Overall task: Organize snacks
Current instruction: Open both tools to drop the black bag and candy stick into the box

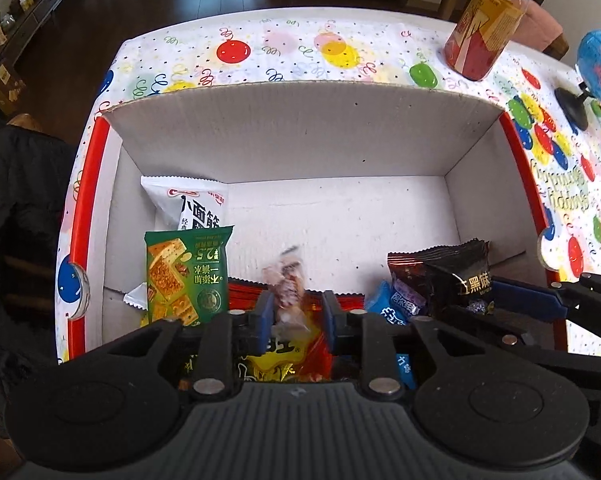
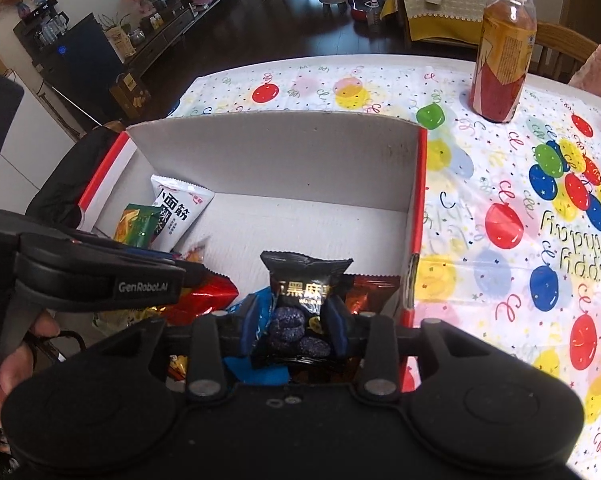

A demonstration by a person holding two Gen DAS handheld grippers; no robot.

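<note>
A white-lined cardboard box with red edges stands on the balloon-print tablecloth. In it lie a white packet, a green cracker packet, red packets and a blue one. My left gripper points down into the box. A small clear-wrapped snack, blurred, sits loose between its parted blue pads. My right gripper stands over the box's near right corner. A black sesame packet stands upright between its fingers, and the pads are not pressing it.
A tall bottle of amber drink stands on the table beyond the box's far right corner. A small blue globe on a black stand is at the right. A dark jacket hangs left of the table. A hand holds the left gripper.
</note>
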